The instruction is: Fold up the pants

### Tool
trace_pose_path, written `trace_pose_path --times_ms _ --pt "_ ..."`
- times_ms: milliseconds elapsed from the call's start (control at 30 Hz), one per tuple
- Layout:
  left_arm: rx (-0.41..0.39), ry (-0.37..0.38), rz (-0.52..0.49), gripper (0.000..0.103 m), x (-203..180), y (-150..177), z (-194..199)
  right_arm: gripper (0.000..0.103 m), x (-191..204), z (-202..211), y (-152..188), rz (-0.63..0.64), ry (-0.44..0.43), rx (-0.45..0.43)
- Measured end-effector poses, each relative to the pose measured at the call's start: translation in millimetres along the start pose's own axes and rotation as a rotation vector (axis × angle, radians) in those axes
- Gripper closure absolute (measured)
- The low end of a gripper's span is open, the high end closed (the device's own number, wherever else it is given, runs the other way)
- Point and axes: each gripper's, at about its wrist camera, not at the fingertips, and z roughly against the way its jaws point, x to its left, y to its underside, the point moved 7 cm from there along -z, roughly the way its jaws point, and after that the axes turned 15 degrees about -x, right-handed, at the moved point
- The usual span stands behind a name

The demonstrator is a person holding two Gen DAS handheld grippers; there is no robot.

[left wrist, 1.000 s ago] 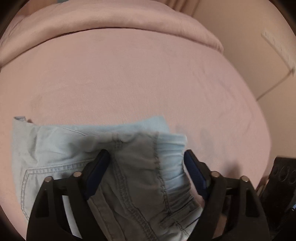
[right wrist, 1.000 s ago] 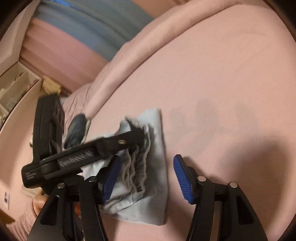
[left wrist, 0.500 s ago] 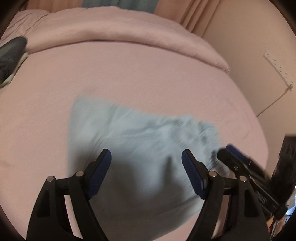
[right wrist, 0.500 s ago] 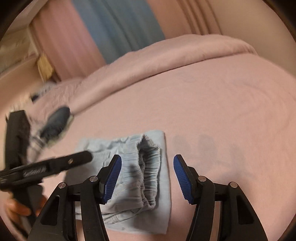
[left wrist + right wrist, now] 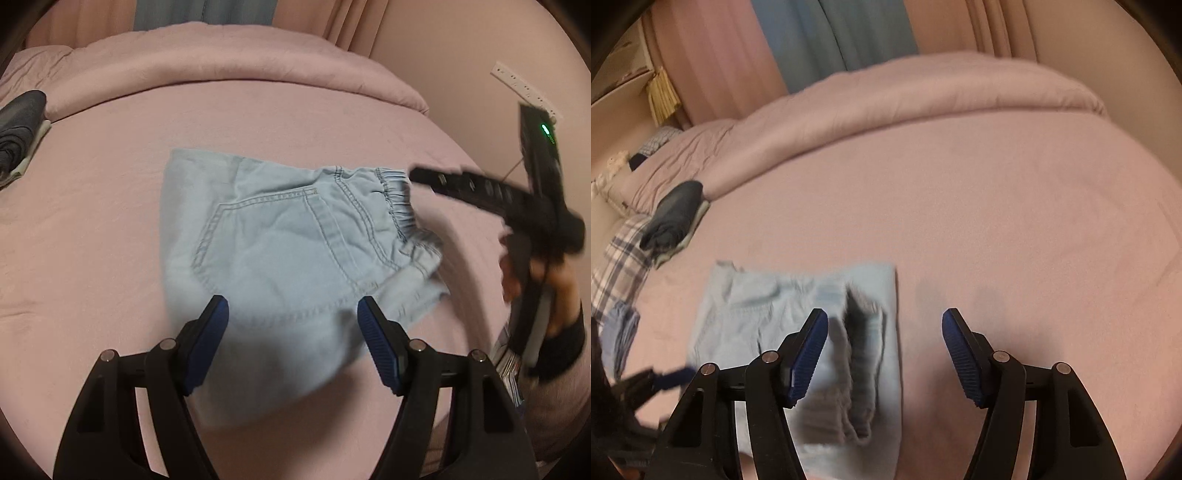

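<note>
Pants: light denim pants [image 5: 295, 254] lie folded mid-bed, near its front edge | left gripper [image 5: 291, 332] and right gripper [image 5: 884, 354] gape empty | waistband [image 5: 399, 206] seems bunched; press it flat.

pants [image 5: 295, 254]: pale blue denim, darker blue stitching along pocket and seams
bed sheet [image 5: 110, 258]: plain dusty pink
duvet [image 5: 923, 103]: same dusty pink, plain
curtains [image 5: 834, 33]: pink panels with a blue panel between
folded garment [image 5: 674, 214]: dark charcoal, on a pale greenish-white piece
checked cloth [image 5: 617, 266]: white with navy and grey plaid
left gripper [image 5: 291, 343]: black frame, blue ribbed pads
right gripper [image 5: 884, 354]: black frame, blue ribbed pads
wall [image 5: 461, 55]: beige-pink
</note>
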Motion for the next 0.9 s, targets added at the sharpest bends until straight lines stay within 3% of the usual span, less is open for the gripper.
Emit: trace_pose_path --times_ms 133,200,233,300,433,567,667,800,900 --pt "0.031 -0.005 0.024 0.032 8.9 11.0 -3.0 0.040 32.0 -7.8 -7.2 0.051 -0.075 0.007" --pt "0.056 0.008 0.051 0.033 7.6 22.0 -8.7 0.056 48.2 -19.6 -2.8 0.117 -0.097 0.033" --pt "0.062 0.012 0.048 0.033 7.1 28.9 -10.7 0.056 51.7 -26.8 0.2 0.144 -0.081 0.047" --pt "0.056 0.010 0.025 0.033 3.1 30.8 -9.4 0.066 48.7 -43.8 8.6 0.219 -0.024 0.083" --pt "0.050 0.033 0.059 0.033 6.4 30.7 -1.0 0.066 27.8 -61.4 19.8 0.150 -0.009 0.164" --pt "0.052 0.045 0.073 0.033 6.7 33.0 -0.4 0.066 37.2 -24.0 1.6 0.199 0.001 0.021" --pt "0.055 0.040 0.060 0.033 4.8 30.7 -1.9 0.066 57.6 6.6 -6.0 0.235 -0.075 -0.067" --pt "0.059 0.040 0.070 0.033 6.5 27.2 0.7 0.066 78.8 21.5 21.7 0.254 -0.203 0.014" --pt "0.063 0.041 0.067 0.033 6.2 22.6 -3.7 0.068 86.9 22.5 52.4 0.330 -0.219 0.088"
